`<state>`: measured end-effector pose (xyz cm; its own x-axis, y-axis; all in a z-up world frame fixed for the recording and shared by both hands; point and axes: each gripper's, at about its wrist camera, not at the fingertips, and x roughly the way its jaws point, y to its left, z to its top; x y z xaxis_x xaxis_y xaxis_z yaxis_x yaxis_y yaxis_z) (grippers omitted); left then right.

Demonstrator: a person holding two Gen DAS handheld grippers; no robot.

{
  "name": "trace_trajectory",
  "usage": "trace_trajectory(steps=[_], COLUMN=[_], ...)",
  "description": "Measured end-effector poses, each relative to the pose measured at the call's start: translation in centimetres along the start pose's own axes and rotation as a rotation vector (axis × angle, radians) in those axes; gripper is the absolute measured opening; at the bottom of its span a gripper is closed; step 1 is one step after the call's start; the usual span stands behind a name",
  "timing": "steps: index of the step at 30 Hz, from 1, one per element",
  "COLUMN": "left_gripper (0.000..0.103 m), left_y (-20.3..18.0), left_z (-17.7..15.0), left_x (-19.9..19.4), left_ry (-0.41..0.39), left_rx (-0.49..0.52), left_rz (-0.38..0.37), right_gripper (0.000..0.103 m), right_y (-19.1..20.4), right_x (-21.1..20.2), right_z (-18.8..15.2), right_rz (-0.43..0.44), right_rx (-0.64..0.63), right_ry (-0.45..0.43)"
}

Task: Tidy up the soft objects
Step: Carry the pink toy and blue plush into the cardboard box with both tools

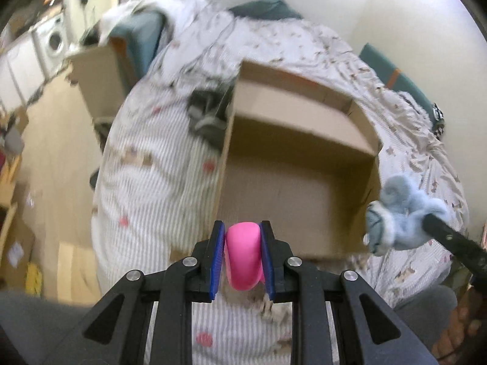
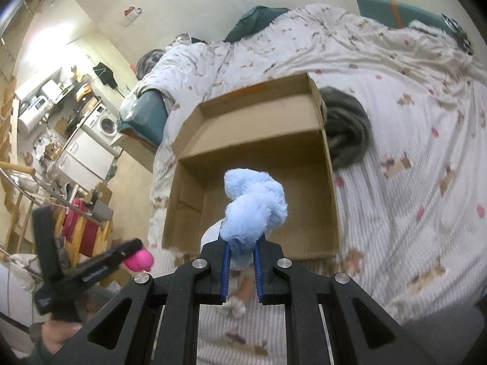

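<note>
Two hand-held grippers above a bed (image 2: 411, 140) covered in a striped, patterned sheet. The left gripper (image 1: 242, 237) is clamped on a pink soft object (image 1: 243, 258), whose rounded body fills the gap between the blue pads (image 1: 215, 261); seen from the right wrist, the same object pokes out as a pink lump at the tip of that gripper, low at the left. The right gripper (image 2: 242, 255) is clenched on a light-blue plush toy (image 2: 254, 210): the fur is pinched between its blue pads and the bulk of the toy stands up above them, twisted into a knot. From the left wrist the toy appears at the right edge, beside the near right corner of the box.

An open cardboard box (image 2: 188, 158) lies on the sheet in front of both grippers, its floor bare. Both soft things are in the air on the near side of the box, neither touching it. A dark grey bundle of cloth (image 2: 347, 133) lies on the sheet against the box's outer wall. A teal pillow (image 2: 258, 15) sits at the far end of the bed. A washing machine (image 2: 106, 124) stands in the background at the left
</note>
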<state>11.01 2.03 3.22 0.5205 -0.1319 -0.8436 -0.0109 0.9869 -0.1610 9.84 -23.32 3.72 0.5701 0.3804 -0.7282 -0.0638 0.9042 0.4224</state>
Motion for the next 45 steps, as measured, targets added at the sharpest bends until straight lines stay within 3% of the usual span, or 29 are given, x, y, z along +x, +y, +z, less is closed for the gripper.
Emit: trace_trajectory(steps=[7, 17, 38, 40, 45], left_gripper=[0.021, 0.021, 0.021, 0.027, 0.064], left_y=[-3.1, -3.0, -3.3, -3.4, -3.2], left_z=[3.7, 1.9, 0.2, 0.2, 0.3], left_x=[3.5, 10.9, 12.9, 13.0, 12.5], left_ry=[-0.032, 0.052, 0.093, 0.103, 0.074], left_rx=[0.133, 0.158, 0.133, 0.136, 0.132], left_rz=[0.003, 0.0, -0.054, -0.05, -0.022], right_gripper=[0.015, 0.015, 0.015, 0.015, 0.015], right_y=[-0.4, -0.4, -2.8, -2.7, -2.5], right_x=[3.5, 9.2, 12.7, 12.8, 12.7], right_z=[1.7, -0.2, -0.8, -0.9, -0.9], right_rz=[-0.009, -0.076, -0.037, -0.034, -0.028], right_rx=[-0.027, -0.178, -0.073, -0.076, -0.082], right_ry=[-0.004, 0.04, 0.123, 0.124, 0.119])
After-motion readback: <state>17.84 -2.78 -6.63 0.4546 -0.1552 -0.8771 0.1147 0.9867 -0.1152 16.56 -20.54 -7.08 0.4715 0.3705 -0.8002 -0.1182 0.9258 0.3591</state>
